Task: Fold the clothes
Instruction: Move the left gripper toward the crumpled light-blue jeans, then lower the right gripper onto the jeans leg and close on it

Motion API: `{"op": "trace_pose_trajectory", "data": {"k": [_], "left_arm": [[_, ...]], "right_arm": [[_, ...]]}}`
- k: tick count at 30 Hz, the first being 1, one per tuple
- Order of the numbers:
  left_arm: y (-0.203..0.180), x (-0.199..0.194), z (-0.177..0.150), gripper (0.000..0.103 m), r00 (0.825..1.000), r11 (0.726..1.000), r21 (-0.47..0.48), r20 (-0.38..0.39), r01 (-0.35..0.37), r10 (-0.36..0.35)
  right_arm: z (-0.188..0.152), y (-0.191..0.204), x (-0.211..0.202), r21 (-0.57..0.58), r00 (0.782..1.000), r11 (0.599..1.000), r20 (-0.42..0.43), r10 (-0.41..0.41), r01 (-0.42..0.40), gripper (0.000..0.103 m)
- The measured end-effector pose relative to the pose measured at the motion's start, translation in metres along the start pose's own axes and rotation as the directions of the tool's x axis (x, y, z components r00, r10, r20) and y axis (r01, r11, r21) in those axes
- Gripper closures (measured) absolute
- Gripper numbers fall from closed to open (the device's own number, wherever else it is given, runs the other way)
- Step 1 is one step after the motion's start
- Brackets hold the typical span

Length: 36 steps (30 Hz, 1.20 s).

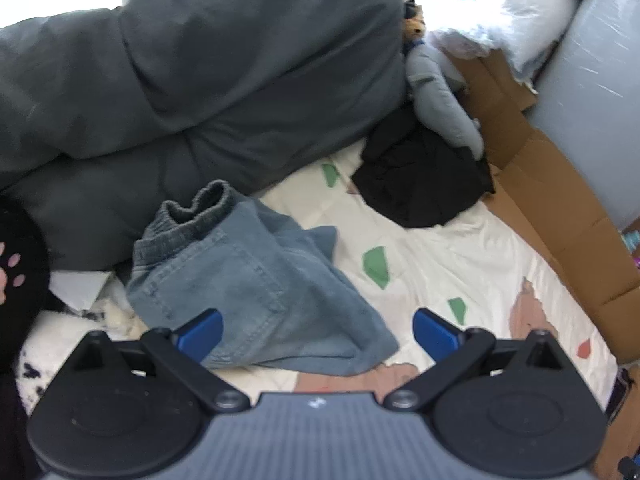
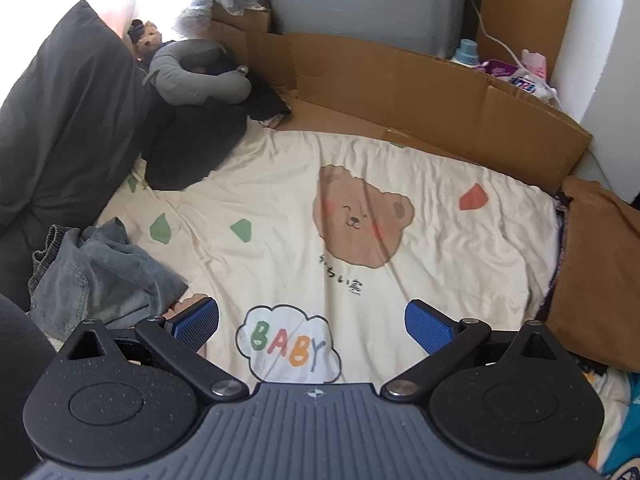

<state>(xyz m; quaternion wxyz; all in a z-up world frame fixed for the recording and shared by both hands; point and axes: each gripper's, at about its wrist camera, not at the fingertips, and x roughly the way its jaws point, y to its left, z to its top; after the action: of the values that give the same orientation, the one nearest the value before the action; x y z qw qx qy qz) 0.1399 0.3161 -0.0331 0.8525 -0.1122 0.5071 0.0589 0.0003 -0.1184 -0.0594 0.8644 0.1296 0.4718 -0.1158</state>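
A crumpled pair of blue denim trousers point(image 1: 248, 276) with an elastic waistband lies on the cream bear-print sheet point(image 1: 460, 264), against the grey duvet. My left gripper point(image 1: 318, 334) hovers open just above the trousers' near edge, nothing between its blue pads. In the right wrist view the same trousers point(image 2: 100, 280) lie at the left, and my right gripper point(image 2: 312, 326) stands open over the sheet point(image 2: 460, 264) near the "BABY" cloud print, apart from the trousers. A black garment point(image 1: 424, 184) lies bunched further back.
A big grey duvet point(image 1: 200, 80) fills the left and back. A grey plush toy point(image 2: 196, 72) and dark clothes point(image 2: 192, 148) sit in the corner. Flattened cardboard point(image 2: 420, 92) lines the far side. A brown blanket point(image 2: 600, 272) lies at the right. Bottles point(image 2: 466, 54) stand behind the cardboard.
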Motion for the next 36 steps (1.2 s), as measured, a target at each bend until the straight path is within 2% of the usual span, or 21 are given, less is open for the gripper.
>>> {"op": "trace_pose_trajectory", "data": {"k": [7,9,10,12,19,24,27,29,32,36], "left_arm": [[0.030,0.020,-0.003,0.001,1.000,0.999,-0.025,0.003,-0.026,0.026],[0.036,0.028,-0.004,0.004,0.999,0.999,-0.011,0.010,-0.052,0.052],[0.039,0.031,-0.005,0.010,0.998,0.998,-0.004,0.011,-0.055,0.055],[0.048,0.039,-0.007,0.012,0.998,0.998,0.001,0.006,-0.062,0.062],[0.077,0.070,-0.018,0.015,0.996,0.996,-0.031,-0.024,-0.088,0.087],[0.089,0.096,-0.029,0.017,0.996,0.995,-0.041,-0.021,-0.089,0.088],[0.091,0.111,-0.038,0.017,0.996,0.995,-0.021,0.005,-0.093,0.093],[0.093,0.119,-0.045,0.022,0.994,0.994,-0.017,0.029,-0.105,0.105],[0.096,0.125,-0.054,0.023,0.991,0.994,-0.043,0.077,-0.102,0.105],[0.097,0.137,-0.063,0.023,0.990,0.993,-0.027,0.086,-0.111,0.113]], "right_arm": [[-0.006,0.008,0.027,-0.051,1.000,0.999,0.025,0.017,-0.015,0.001],[-0.007,0.010,0.037,-0.060,1.000,0.998,0.027,0.002,-0.001,0.001],[-0.008,0.011,0.042,-0.065,1.000,0.998,0.024,0.004,-0.002,0.001],[-0.009,0.014,0.053,-0.074,1.000,0.997,0.017,0.008,-0.007,0.001],[-0.016,0.021,0.094,-0.008,0.999,0.999,0.014,0.036,-0.036,0.001],[-0.024,0.031,0.130,-0.028,0.995,0.995,0.026,0.098,-0.097,0.005],[-0.026,0.034,0.156,-0.018,0.988,0.988,0.014,0.153,-0.153,0.018],[-0.028,0.037,0.172,-0.016,0.985,0.985,0.008,0.172,-0.172,0.020],[-0.033,0.048,0.192,-0.036,0.969,0.969,-0.015,0.246,-0.246,0.020],[-0.038,0.066,0.213,-0.069,0.943,0.941,-0.047,0.330,-0.333,0.020]]}}
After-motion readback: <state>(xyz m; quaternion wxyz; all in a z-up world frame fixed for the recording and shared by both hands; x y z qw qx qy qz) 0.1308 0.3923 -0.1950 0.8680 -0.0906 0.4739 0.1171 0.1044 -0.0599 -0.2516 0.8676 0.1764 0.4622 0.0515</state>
